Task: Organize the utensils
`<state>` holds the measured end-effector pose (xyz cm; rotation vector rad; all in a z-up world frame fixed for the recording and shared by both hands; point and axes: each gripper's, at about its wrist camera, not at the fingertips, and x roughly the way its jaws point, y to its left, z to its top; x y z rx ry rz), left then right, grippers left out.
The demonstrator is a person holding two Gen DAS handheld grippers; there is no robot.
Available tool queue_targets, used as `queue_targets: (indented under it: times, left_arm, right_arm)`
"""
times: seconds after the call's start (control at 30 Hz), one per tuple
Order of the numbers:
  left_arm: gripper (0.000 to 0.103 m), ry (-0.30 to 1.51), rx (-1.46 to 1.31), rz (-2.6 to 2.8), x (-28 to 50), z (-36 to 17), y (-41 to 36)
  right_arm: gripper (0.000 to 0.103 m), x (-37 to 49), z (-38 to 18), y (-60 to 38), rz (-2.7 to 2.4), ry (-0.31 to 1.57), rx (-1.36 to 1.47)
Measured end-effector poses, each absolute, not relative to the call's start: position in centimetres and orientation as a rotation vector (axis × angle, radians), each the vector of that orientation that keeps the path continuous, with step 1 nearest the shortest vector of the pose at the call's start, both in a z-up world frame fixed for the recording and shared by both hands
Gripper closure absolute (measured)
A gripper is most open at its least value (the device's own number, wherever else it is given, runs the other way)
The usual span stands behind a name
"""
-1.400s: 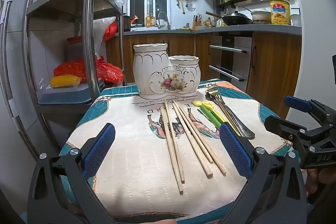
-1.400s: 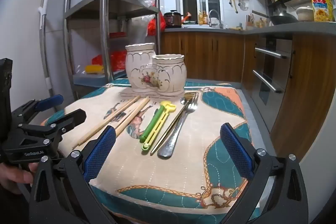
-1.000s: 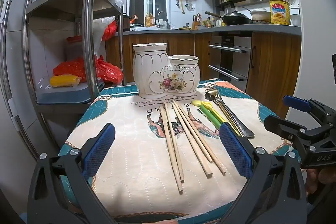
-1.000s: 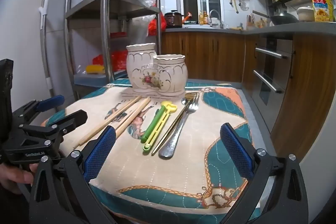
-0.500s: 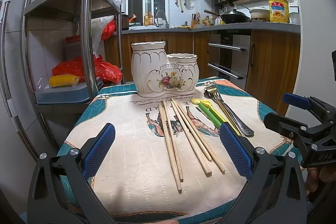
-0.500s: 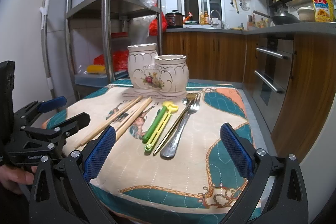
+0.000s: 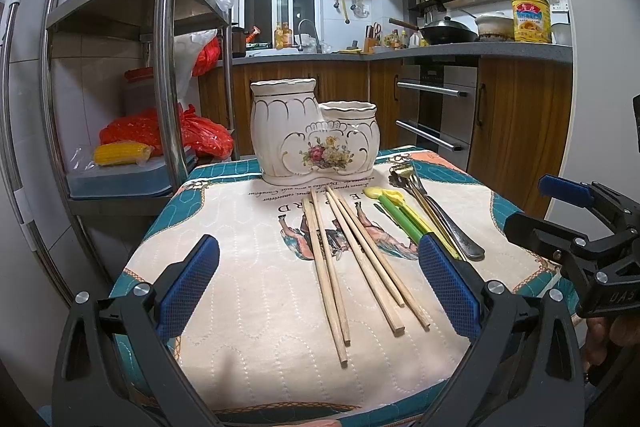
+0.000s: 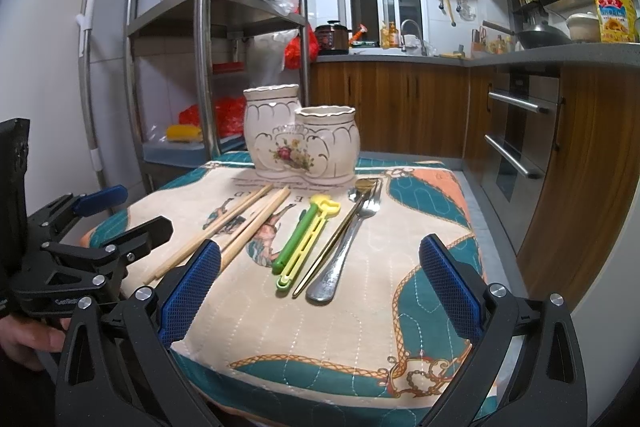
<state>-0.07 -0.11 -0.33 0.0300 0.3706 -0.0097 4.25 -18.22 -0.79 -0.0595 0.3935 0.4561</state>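
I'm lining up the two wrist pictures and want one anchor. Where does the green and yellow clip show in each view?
Left wrist view: the green and yellow clip lies right of centre, between the wooden chopsticks and the metal cutlery.
Right wrist view: the clip lies near the centre, chopsticks on its left.
Shared landmark: the white floral ceramic holder behind it.

Holder (image 7: 316,135) interior unseen; chopstick ends (image 8: 188,251) behind left tongs (image 8: 120,211)

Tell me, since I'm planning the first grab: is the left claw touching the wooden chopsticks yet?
Apart. In the left wrist view the left claw is open, its blue pads flanking the wooden chopsticks with bare cloth showing between.
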Motion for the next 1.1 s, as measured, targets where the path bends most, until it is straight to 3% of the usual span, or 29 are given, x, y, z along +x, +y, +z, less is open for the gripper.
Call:
queue_targets:
  times: [1.1]
  left_arm:
    - [0.005, 0.375, 0.030, -0.008, 0.16, -0.52, -0.08]
  right_arm:
    - [0.004, 4.30, -0.62, -18.37, 0.456, 0.391, -0.057]
